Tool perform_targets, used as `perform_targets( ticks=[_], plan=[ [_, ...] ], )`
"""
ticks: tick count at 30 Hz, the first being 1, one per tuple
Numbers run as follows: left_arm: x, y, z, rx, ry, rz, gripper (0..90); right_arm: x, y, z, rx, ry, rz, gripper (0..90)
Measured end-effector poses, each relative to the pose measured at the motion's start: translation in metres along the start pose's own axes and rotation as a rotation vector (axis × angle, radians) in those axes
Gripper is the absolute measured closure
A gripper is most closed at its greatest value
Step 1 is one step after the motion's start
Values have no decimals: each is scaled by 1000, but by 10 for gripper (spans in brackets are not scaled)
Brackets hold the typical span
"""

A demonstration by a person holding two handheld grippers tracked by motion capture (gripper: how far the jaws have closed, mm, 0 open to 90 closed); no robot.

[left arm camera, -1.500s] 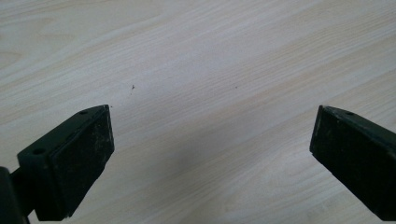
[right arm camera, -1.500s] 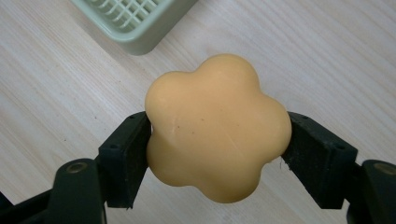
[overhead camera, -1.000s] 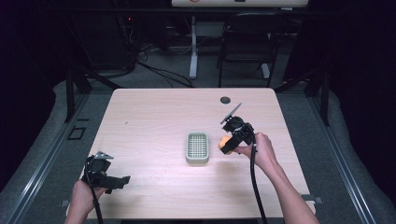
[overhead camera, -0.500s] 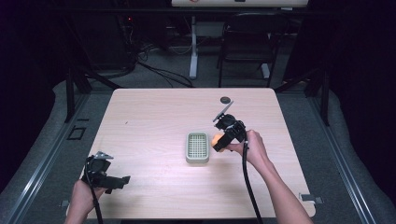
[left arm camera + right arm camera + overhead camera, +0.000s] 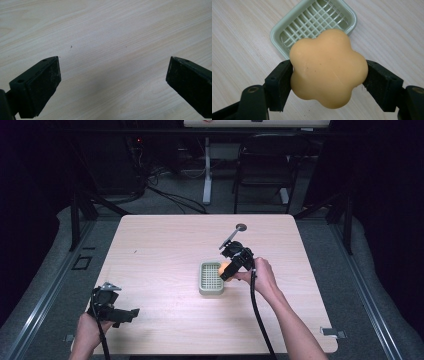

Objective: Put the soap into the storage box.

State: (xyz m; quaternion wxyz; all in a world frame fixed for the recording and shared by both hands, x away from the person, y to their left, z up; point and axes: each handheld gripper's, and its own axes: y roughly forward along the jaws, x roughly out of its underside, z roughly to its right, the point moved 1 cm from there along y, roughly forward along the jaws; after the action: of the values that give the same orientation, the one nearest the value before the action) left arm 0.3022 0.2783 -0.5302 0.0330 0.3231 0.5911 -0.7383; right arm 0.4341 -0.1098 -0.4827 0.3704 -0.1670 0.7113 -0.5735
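An orange flower-shaped soap (image 5: 328, 68) is clamped between the jaws of my right gripper (image 5: 328, 77). In the high view that right gripper (image 5: 226, 268) hangs over the right rim of a pale green slatted soap dish (image 5: 210, 281) at the table's middle, with the soap (image 5: 224, 267) just above the dish. From the right gripper view the dish (image 5: 287, 32) lies below and beyond the soap. My left gripper (image 5: 131, 312) rests near the front left corner of the table, open, with bare wood between its jaws (image 5: 113, 82).
The light wooden table (image 5: 160, 255) has a small dark round cable port (image 5: 241, 227) near its far edge. A chair and cables stand on the dark floor beyond the table.
My right gripper has carried the soap leftward, from beside the dish to over its right rim. The left gripper has stayed put.
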Motion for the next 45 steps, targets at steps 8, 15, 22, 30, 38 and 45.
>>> perform_targets(
  ticks=[8,15,22,30,38,45],
  plan=[
    [0,-1,0,5,1,-6,0,-12,9,-6,-3,-11,-3,265],
    [0,-1,0,6,2,-6,0,-21,20,-12,-4,-23,-12,265],
    [0,-1,0,7,3,-7,0,-30,30,-15,-4,-39,-32,265],
    [0,0,0,6,0,-3,0,-35,44,-18,-5,-27,-38,265],
    [0,0,0,7,3,-6,0,-37,52,-18,5,-19,-45,265],
    [0,0,0,7,3,-4,0,-38,59,-19,10,-13,-49,264]
  ],
)
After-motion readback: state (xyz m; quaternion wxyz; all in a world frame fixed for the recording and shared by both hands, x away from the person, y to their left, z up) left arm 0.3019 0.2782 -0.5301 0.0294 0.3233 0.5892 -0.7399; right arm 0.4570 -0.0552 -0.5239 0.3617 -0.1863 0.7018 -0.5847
